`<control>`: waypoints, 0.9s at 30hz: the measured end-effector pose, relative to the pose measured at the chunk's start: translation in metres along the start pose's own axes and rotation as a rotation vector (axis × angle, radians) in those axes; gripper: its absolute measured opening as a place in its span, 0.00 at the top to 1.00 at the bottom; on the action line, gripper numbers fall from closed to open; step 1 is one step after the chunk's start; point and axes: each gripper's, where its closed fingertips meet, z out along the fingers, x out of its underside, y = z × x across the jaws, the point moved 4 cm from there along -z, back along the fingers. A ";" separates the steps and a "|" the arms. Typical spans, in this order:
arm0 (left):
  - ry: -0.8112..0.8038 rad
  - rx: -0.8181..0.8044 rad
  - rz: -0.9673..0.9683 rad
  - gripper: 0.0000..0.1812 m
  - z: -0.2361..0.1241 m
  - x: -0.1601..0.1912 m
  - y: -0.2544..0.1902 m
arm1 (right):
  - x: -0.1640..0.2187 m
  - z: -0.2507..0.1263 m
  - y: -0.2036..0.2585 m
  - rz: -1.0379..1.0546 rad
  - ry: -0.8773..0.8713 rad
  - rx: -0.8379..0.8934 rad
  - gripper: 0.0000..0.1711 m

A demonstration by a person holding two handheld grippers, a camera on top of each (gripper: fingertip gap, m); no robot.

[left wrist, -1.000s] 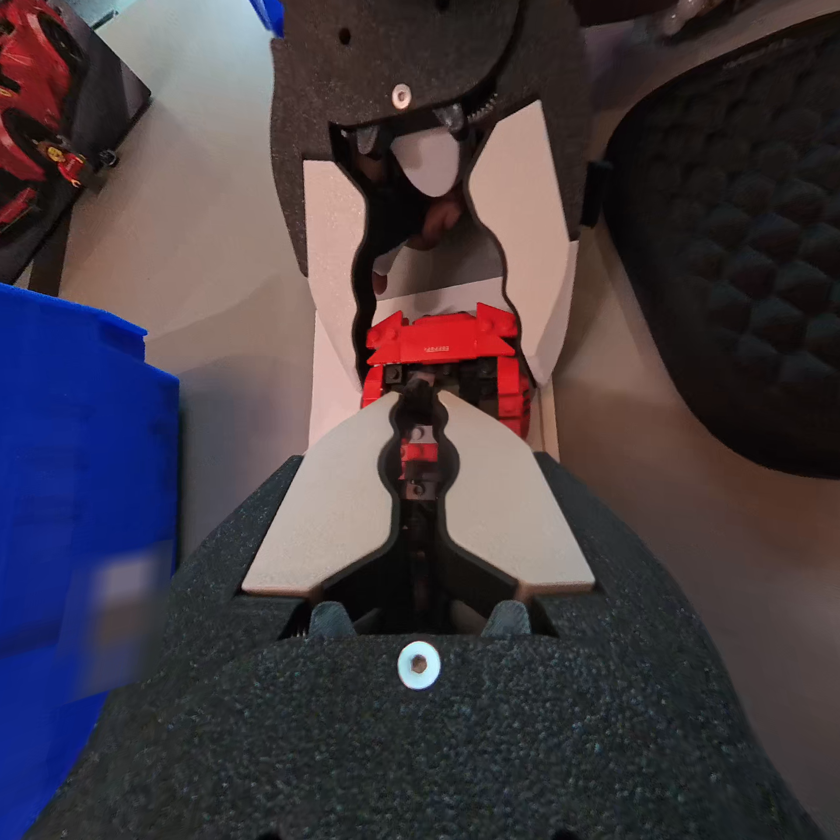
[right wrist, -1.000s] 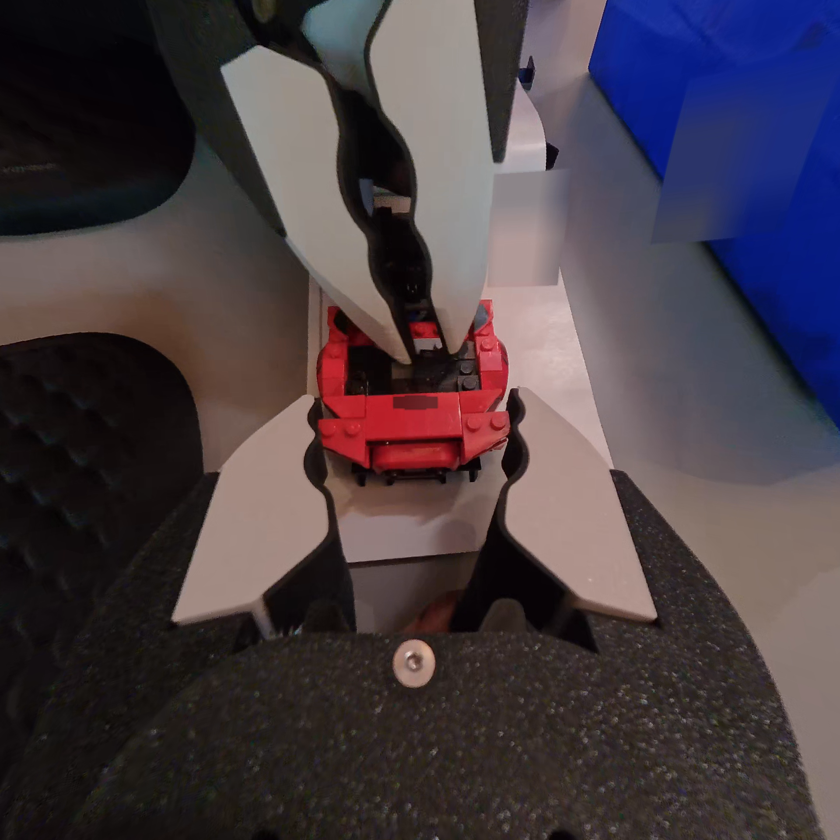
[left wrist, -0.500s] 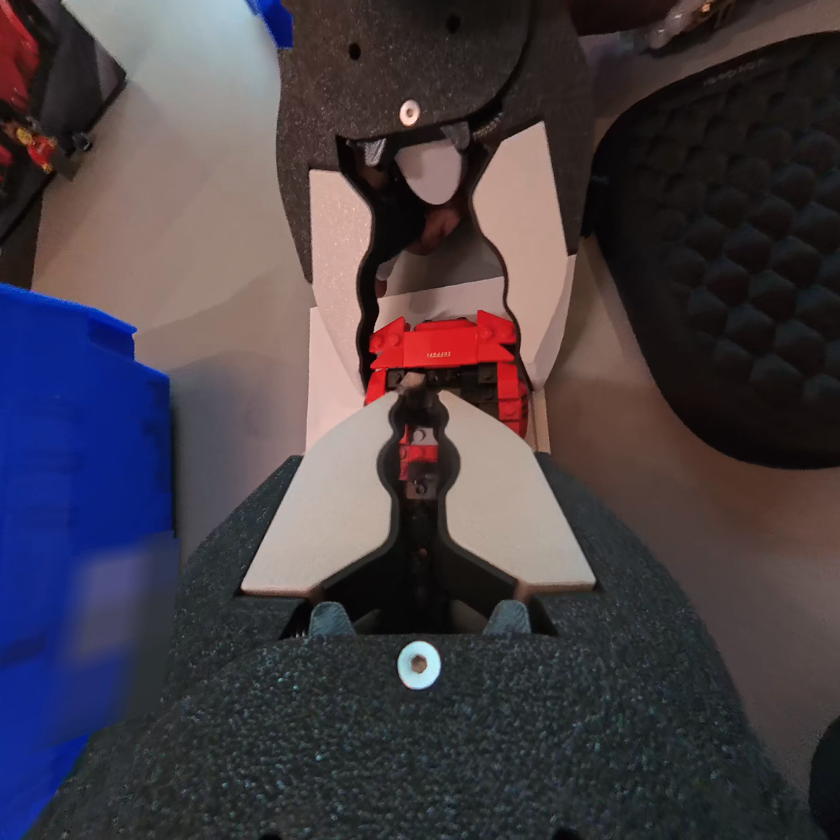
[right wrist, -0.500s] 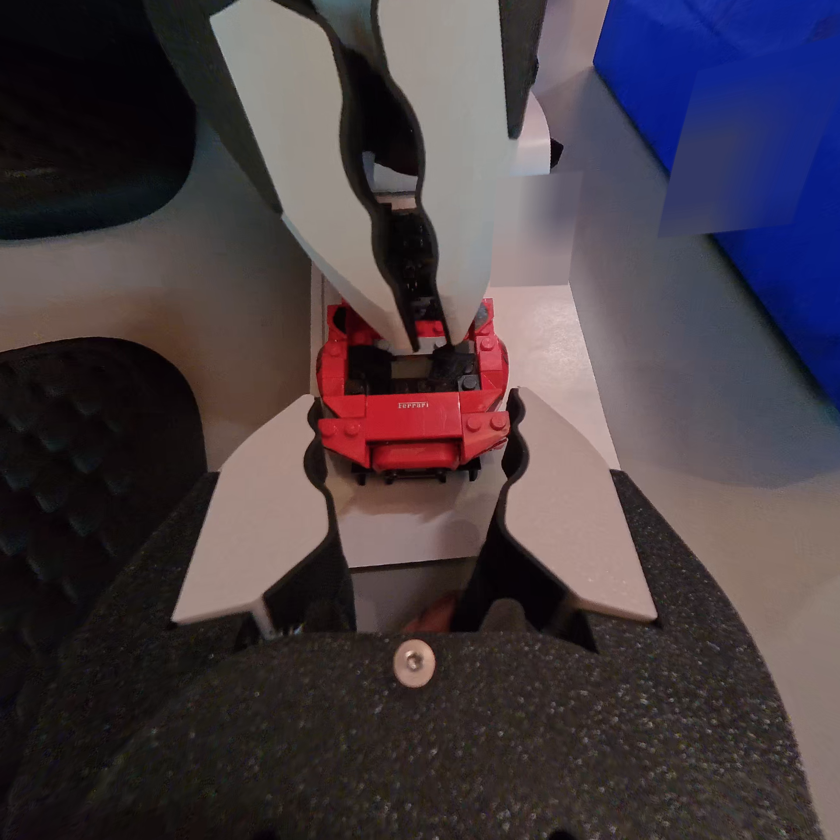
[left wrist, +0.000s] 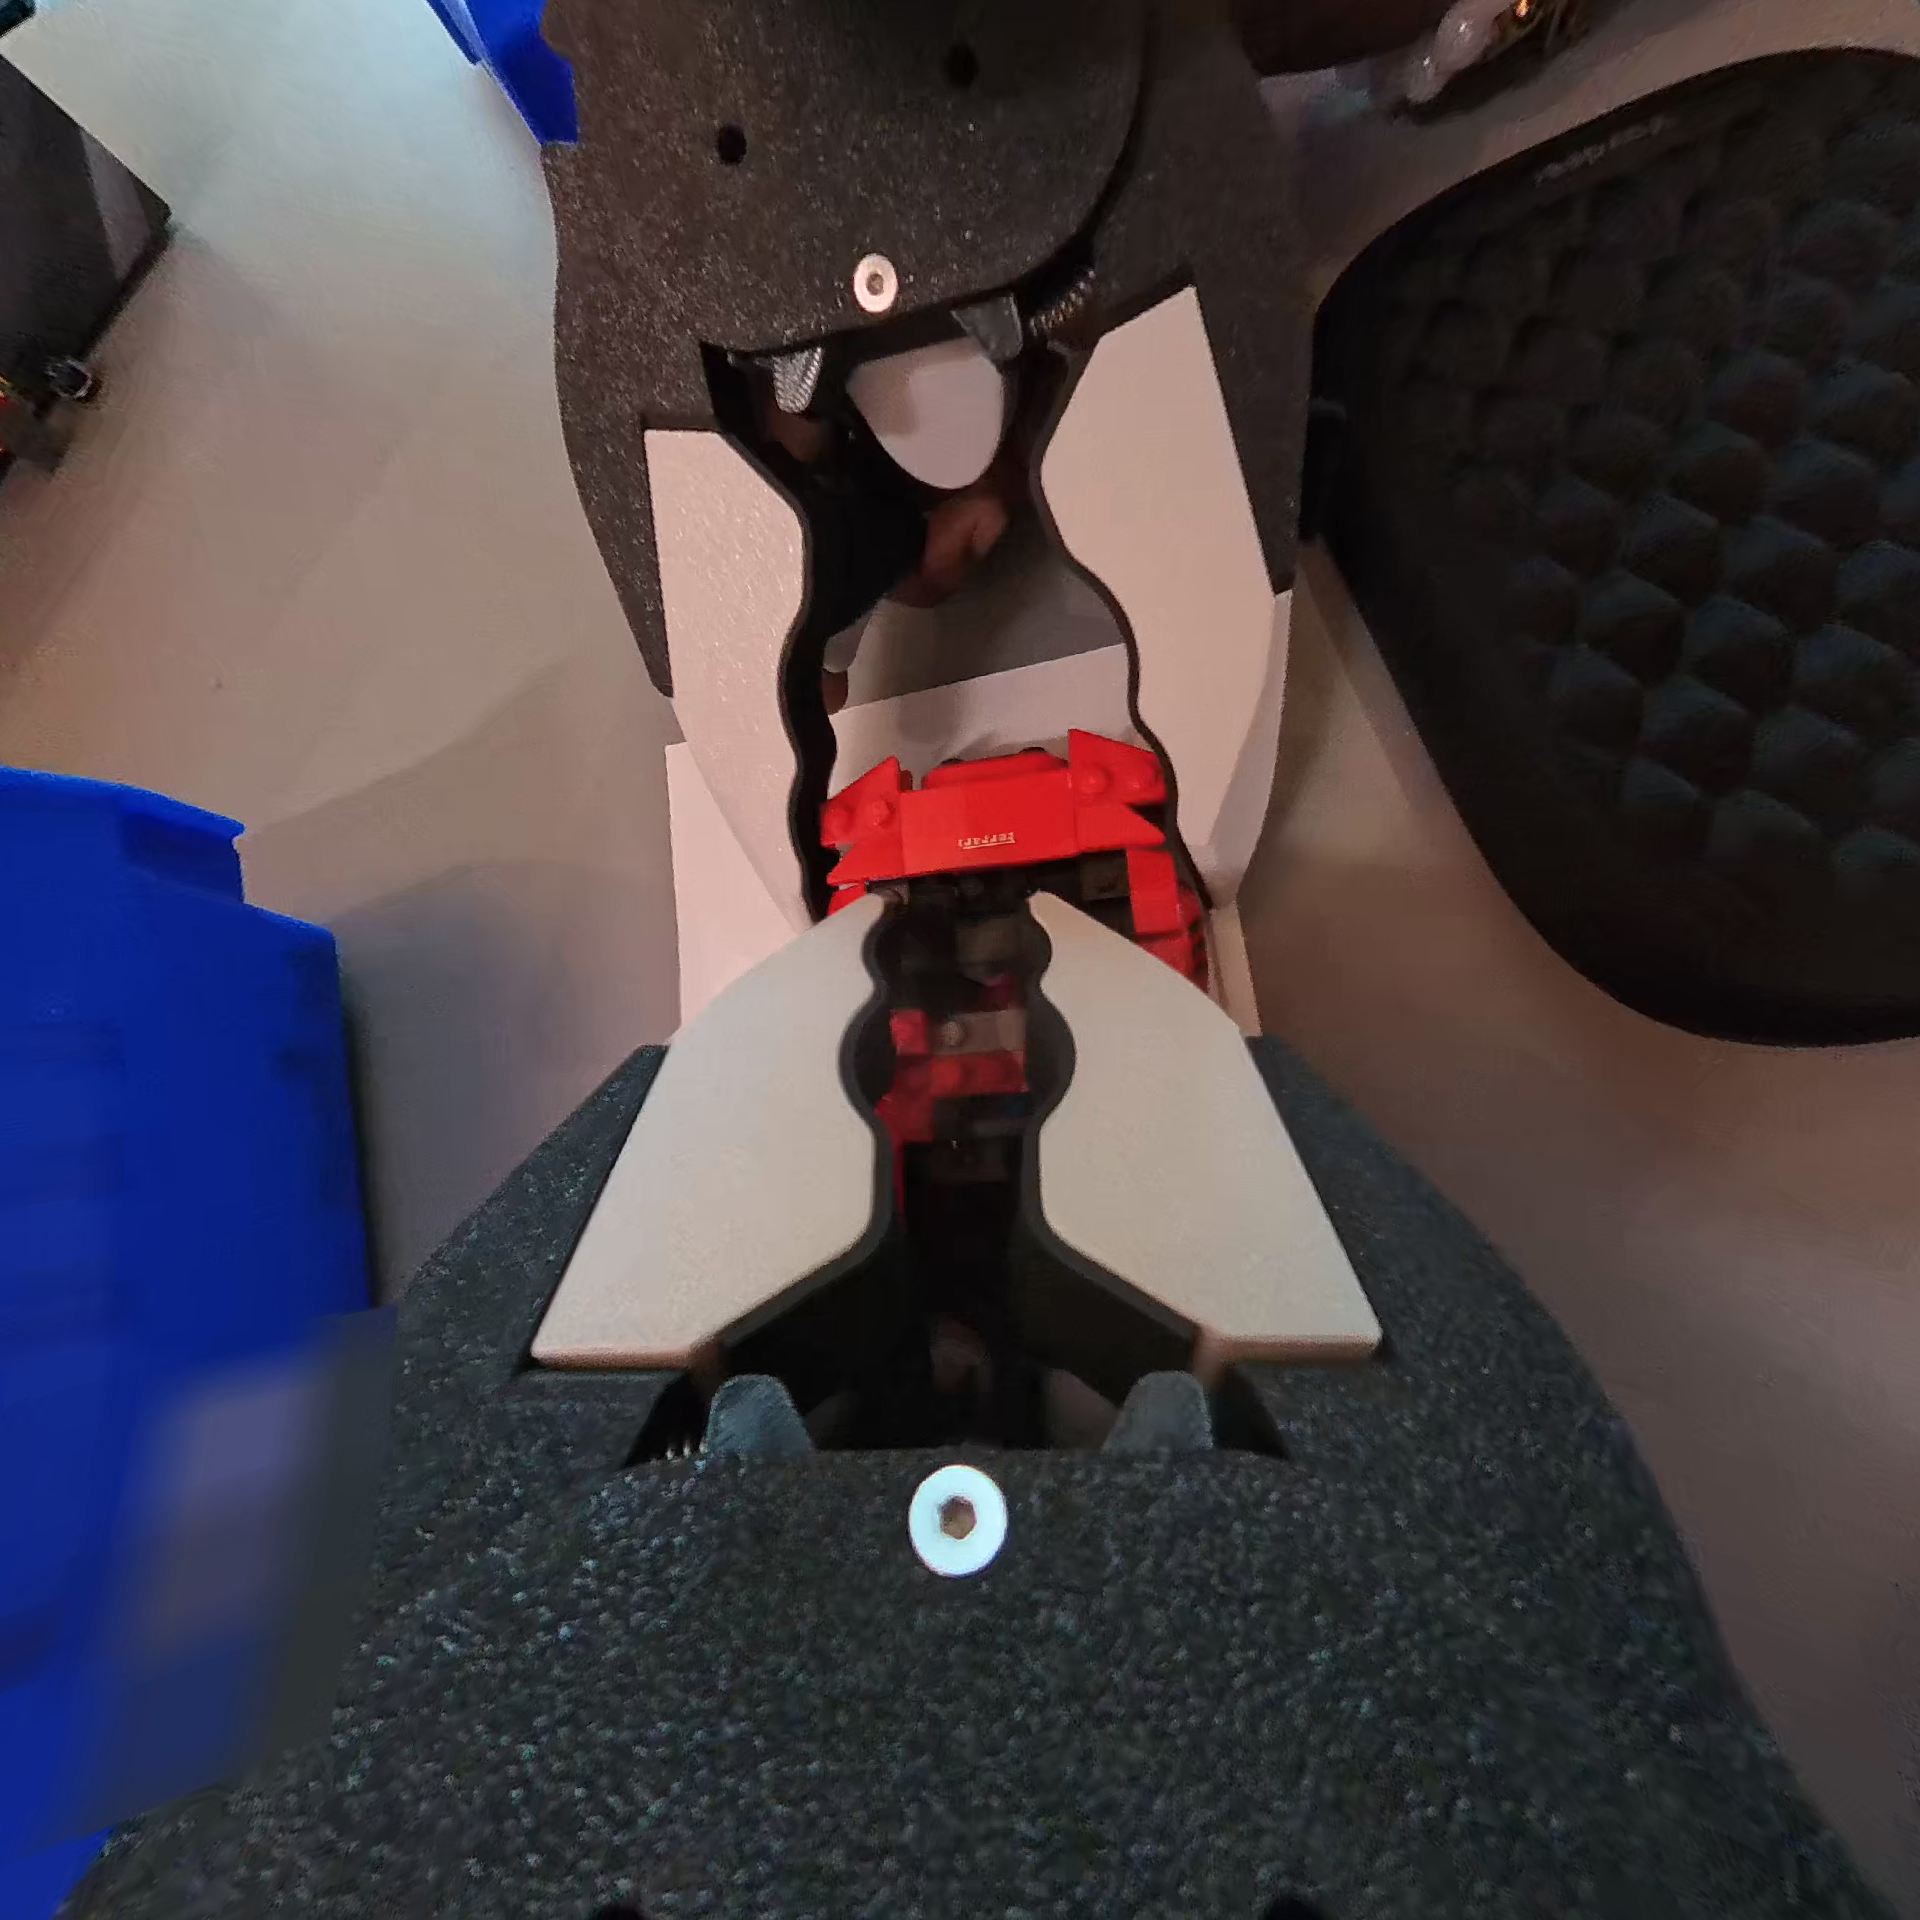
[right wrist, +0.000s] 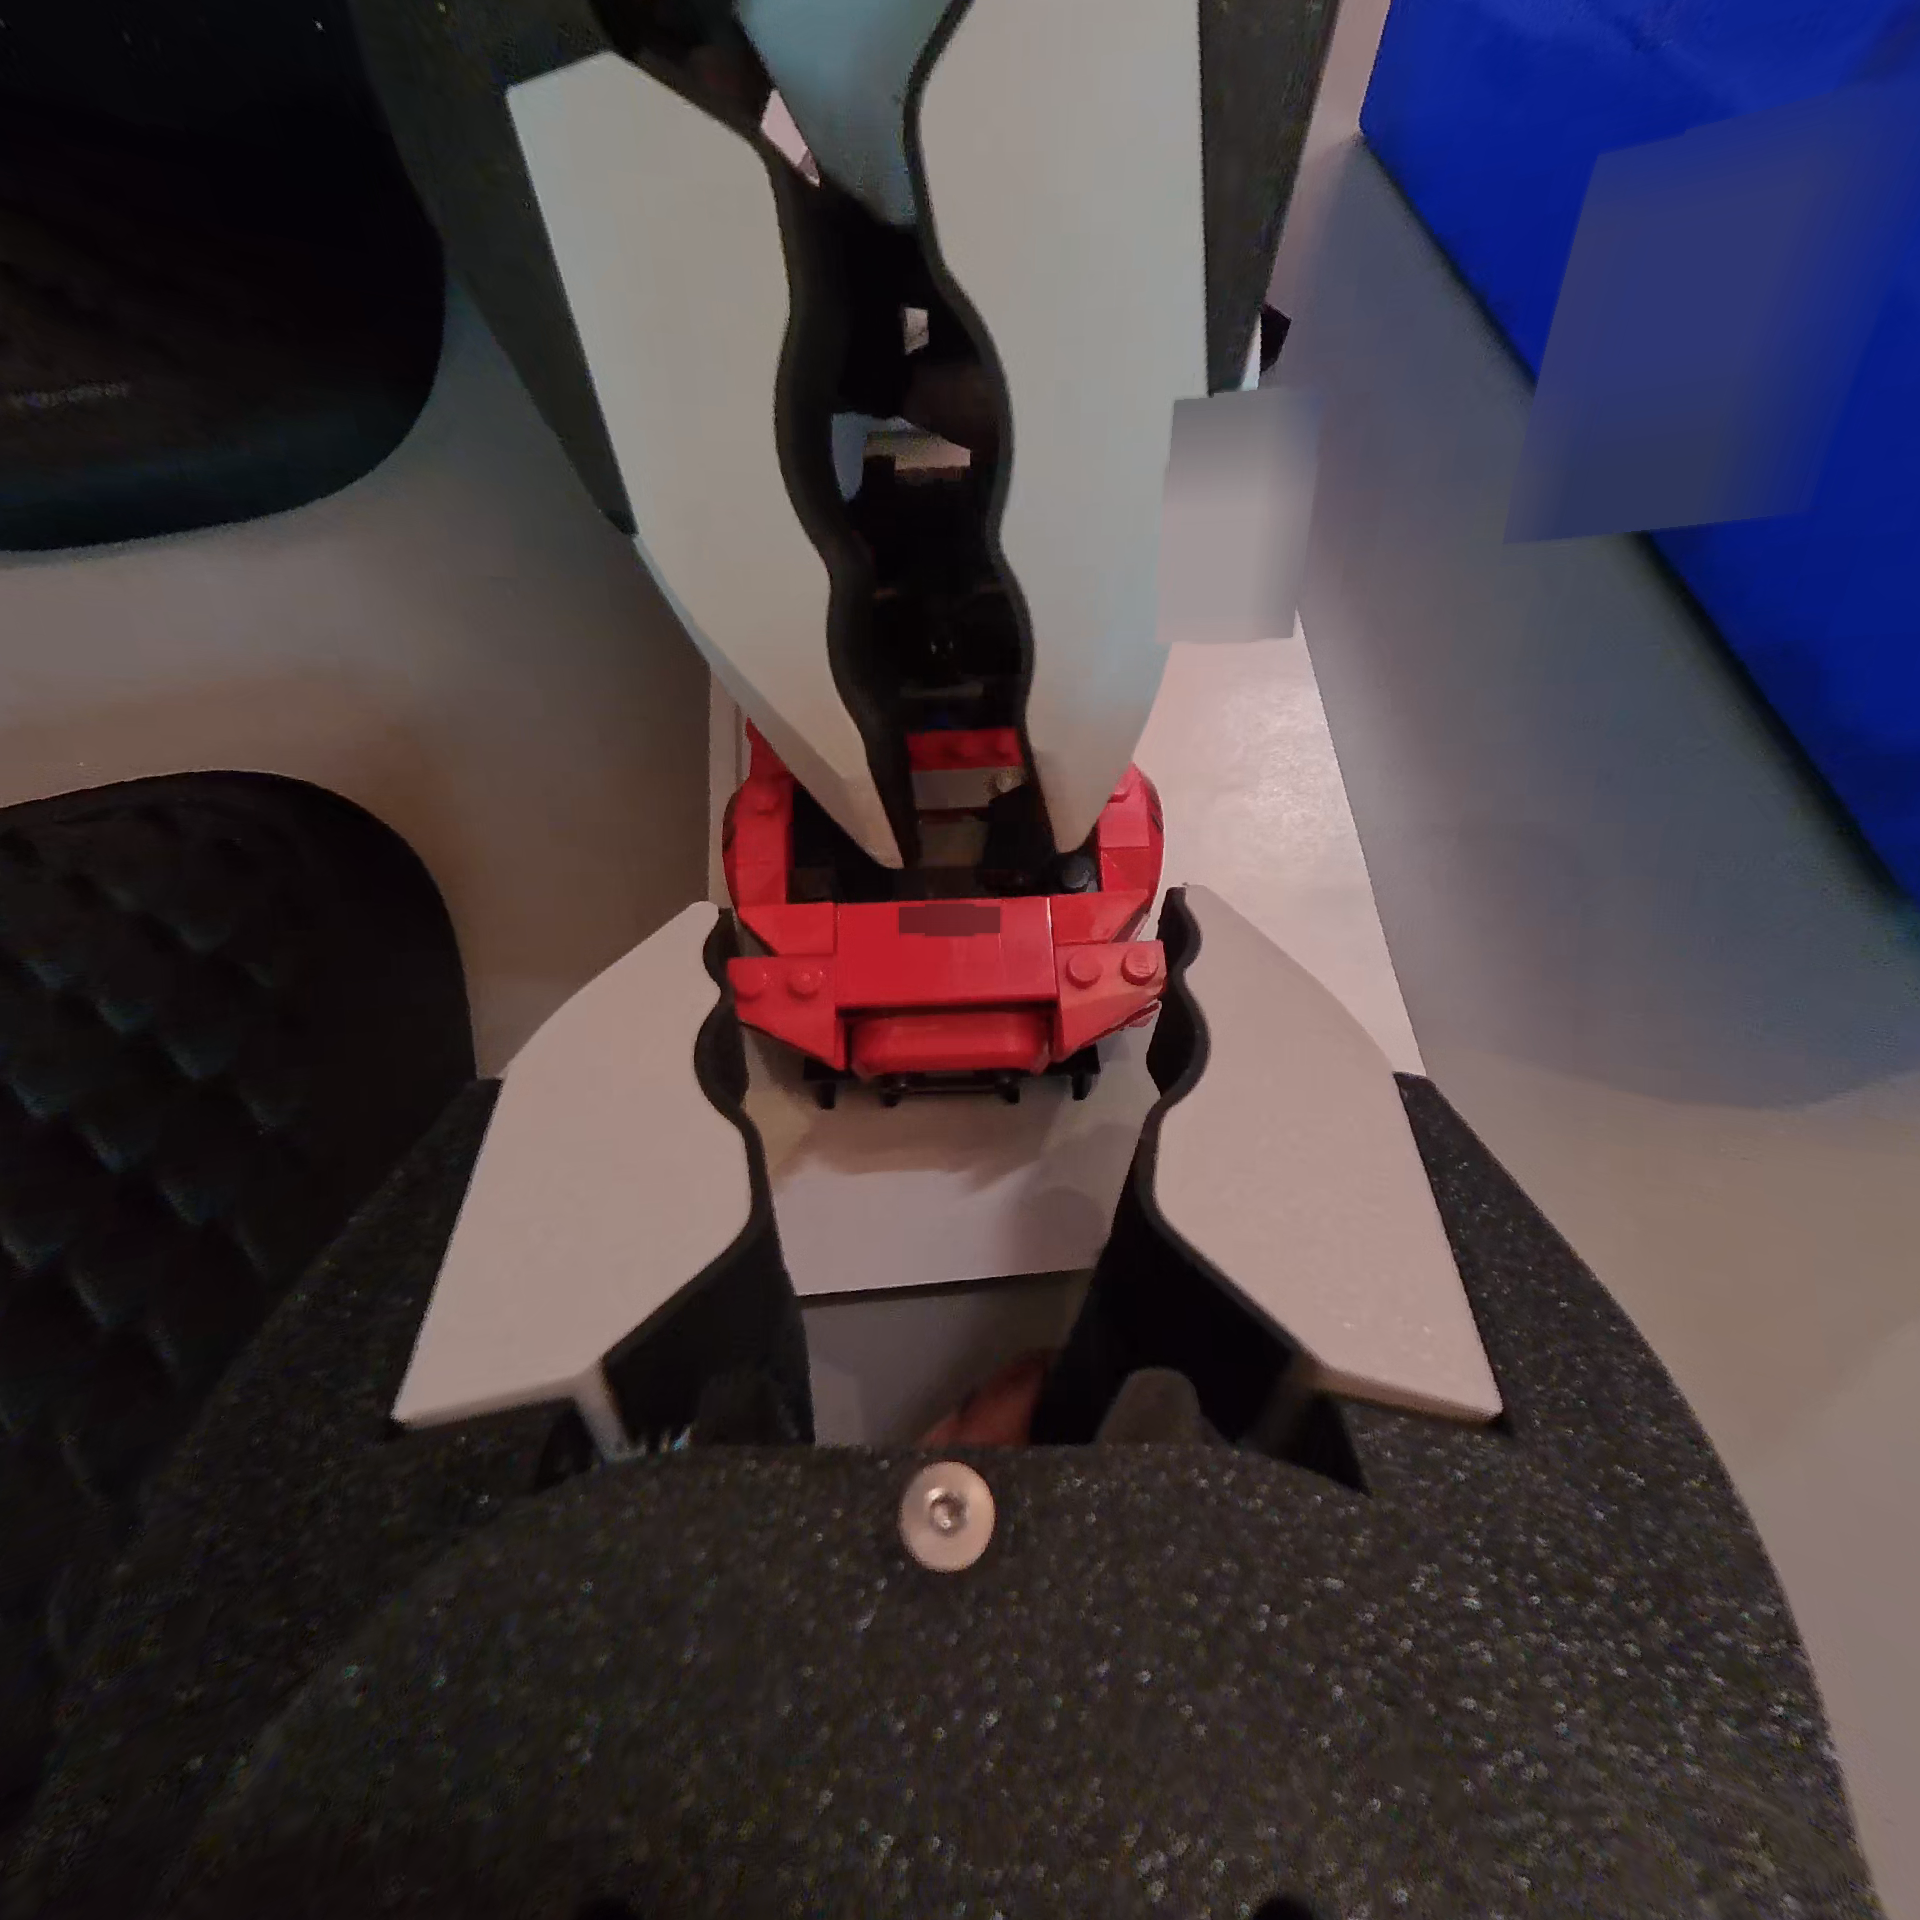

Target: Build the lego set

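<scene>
A red lego car (left wrist: 987,831) with a black inside stands on a white sheet (right wrist: 935,1216) on the grey table. My right gripper (right wrist: 945,914) straddles the car's near end (right wrist: 935,956), and its pads touch both red sides. It also shows at the top of the left wrist view (left wrist: 997,883). My left gripper (left wrist: 956,909) comes from the opposite side. Its tips are lowered into the car's open middle and stand a little apart. It shows the same way in the right wrist view (right wrist: 982,857). Small grey and red pieces lie between its tips.
A blue bin (left wrist: 156,1143) stands beside the sheet; it also shows in the right wrist view (right wrist: 1714,260). A black dimpled mat (left wrist: 1662,520) lies on the other side (right wrist: 187,1039). A black case (right wrist: 187,260) lies farther back. A dark box (left wrist: 62,260) sits at the far left edge. Less than 4 cm separates the two grippers' tips. The black case (right wrist: 187,260) is about 20 cm from both grippers' fingertips.
My left gripper's tips have spread apart over the car's middle; earlier they were nearly together. The right gripper has stayed around the car's end.
</scene>
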 end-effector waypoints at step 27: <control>0.259 -0.268 -0.098 0.80 -0.031 0.061 0.051 | 0.000 0.000 0.000 -0.001 0.000 -0.002 0.55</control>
